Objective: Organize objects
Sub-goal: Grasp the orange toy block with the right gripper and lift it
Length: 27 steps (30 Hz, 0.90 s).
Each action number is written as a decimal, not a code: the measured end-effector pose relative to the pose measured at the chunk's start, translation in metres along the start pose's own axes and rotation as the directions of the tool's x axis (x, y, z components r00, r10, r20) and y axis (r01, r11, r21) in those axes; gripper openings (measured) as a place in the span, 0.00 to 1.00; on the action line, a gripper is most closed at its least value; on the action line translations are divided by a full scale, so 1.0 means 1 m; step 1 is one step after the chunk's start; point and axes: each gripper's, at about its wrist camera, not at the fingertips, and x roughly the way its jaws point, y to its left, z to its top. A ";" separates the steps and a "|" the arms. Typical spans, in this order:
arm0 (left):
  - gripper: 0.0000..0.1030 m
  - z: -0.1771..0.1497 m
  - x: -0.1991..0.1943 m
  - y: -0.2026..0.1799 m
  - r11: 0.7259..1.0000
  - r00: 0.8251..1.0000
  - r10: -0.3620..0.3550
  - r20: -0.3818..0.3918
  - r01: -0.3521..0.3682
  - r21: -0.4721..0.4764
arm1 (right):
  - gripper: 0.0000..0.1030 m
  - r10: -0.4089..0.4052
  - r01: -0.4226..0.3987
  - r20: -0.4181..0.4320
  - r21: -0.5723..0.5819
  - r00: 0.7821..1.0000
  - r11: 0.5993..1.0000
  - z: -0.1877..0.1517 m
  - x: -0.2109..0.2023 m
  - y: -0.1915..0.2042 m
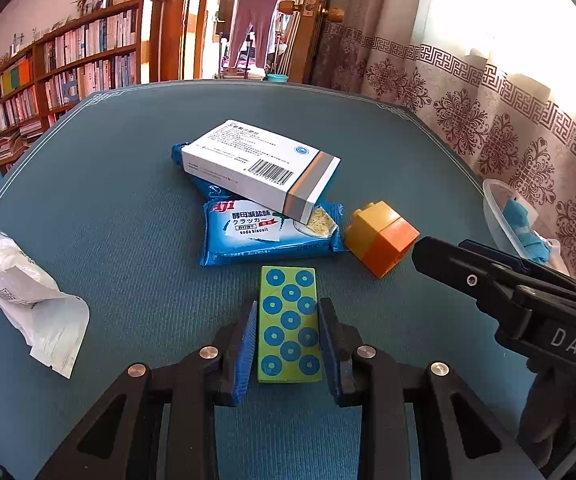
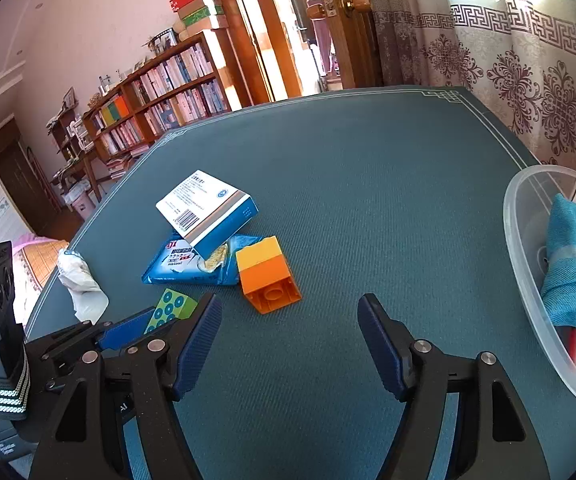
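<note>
Left gripper: jaws partly closed around the green tile, 1 blue pad on each long side. Whether the pads press the tile or stand just off it cannot be told; the tile lies flat on the table. Right gripper: jaws wide apart, holding nothing, over bare mat.

Items, largest first:

1. Table, covered in teal mat, under both tools.
2. Clear plastic tub, to the right of the right gripper, near the table edge. It already holds a blue cloth and a packet, partly hidden.
3. White plastic bag, crumpled, well left of the left gripper.
4. White medicine box, ahead of the left gripper, resting tilted across 2 blue snack packs.
5. Soda biscuit pack, directly beyond the tile's far end, close to it.
6. Yellow and orange block, ahead and right of the left gripper, just beside the biscuit pack; ahead and slightly left of the right gripper.
7. Green tile with blue rings, between the left jaws.

Assessment: the step in hand appears to be the pick-up of the tile, with the tub as likely destination. The next move calls for a firm squeeze on the long edges, a straight lift clear of the biscuit pack, then carriage to the right past the other gripper. The block seems the right tool's nearest candidate.
</note>
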 end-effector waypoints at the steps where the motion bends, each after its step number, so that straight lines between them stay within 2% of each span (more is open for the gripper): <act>1: 0.31 0.000 0.000 0.000 1.000 1.000 -0.001 0.000 0.001 -0.004 | 0.68 0.001 -0.001 -0.005 -0.006 1.000 1.000 0.001 0.004 0.002; 9: 0.31 -0.002 0.002 0.000 1.000 1.000 0.001 -0.008 -0.001 -0.014 | 0.60 -0.016 0.013 -0.037 -0.072 0.999 0.997 0.012 0.032 0.020; 15: 0.31 -0.002 0.003 0.001 1.000 1.000 0.000 -0.010 0.000 -0.016 | 0.47 -0.037 0.031 -0.063 -0.096 0.997 0.995 0.014 0.050 0.024; 17: 0.31 -0.002 0.003 0.001 1.000 1.000 0.000 -0.010 0.000 -0.015 | 0.39 -0.043 0.037 -0.064 -0.092 0.997 0.995 0.014 0.053 0.024; 19: 0.31 -0.003 0.002 0.002 1.000 1.000 0.000 -0.011 0.000 -0.013 | 0.35 -0.054 0.049 -0.056 -0.096 0.997 0.994 0.014 0.053 0.024; 27: 0.31 -0.004 0.002 0.000 1.000 1.000 -0.005 -0.009 0.005 -0.004 | 0.34 -0.058 0.057 -0.025 -0.037 0.998 0.998 0.006 0.040 0.015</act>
